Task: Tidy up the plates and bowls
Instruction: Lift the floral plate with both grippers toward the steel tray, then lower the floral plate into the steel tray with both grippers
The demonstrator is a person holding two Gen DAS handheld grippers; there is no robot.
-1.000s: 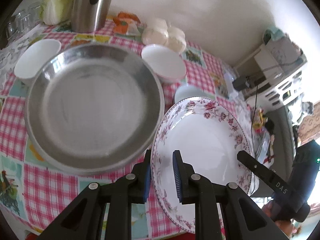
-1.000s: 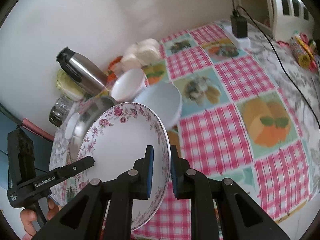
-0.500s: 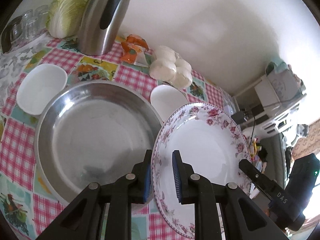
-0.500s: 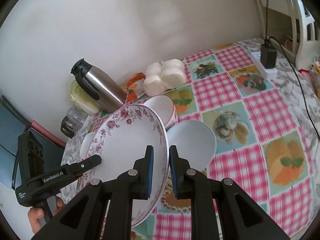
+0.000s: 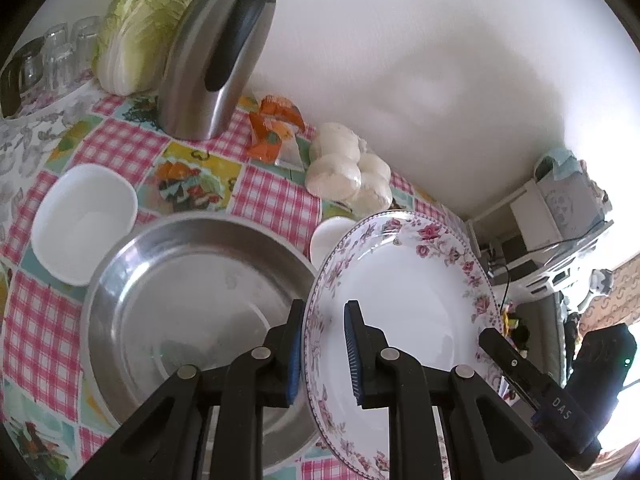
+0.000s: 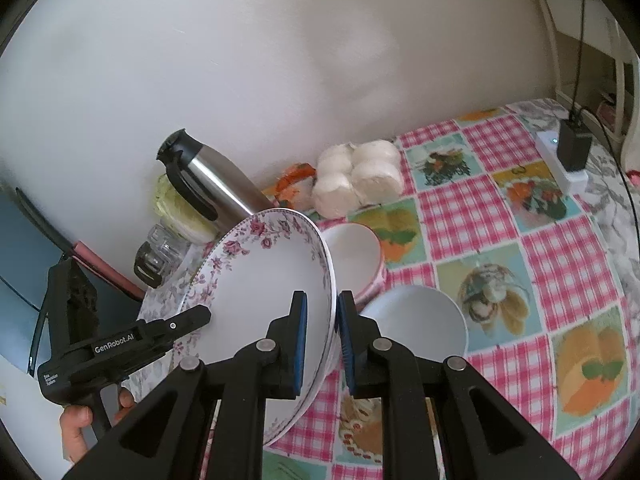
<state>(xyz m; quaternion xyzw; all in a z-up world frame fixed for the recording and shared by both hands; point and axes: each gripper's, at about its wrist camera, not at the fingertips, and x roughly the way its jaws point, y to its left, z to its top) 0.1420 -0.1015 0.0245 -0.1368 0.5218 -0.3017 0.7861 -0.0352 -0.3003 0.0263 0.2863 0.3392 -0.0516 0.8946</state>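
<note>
A white plate with a pink flower rim is held in the air between both grippers, tilted. My left gripper is shut on its left rim. My right gripper is shut on the plate's right rim. A large steel basin lies on the checked tablecloth below the plate's left edge. A square white bowl sits left of the basin. A pink-sided white bowl and a pale blue bowl sit on the table right of the plate.
A steel thermos jug, a cabbage, glasses, an orange packet and a bag of white buns stand along the wall. A power strip with a plug lies at the far right.
Both grippers have lifted the floral plate higher off the table and tilted it; the table items now show farther below and the wall fills more of each view.
</note>
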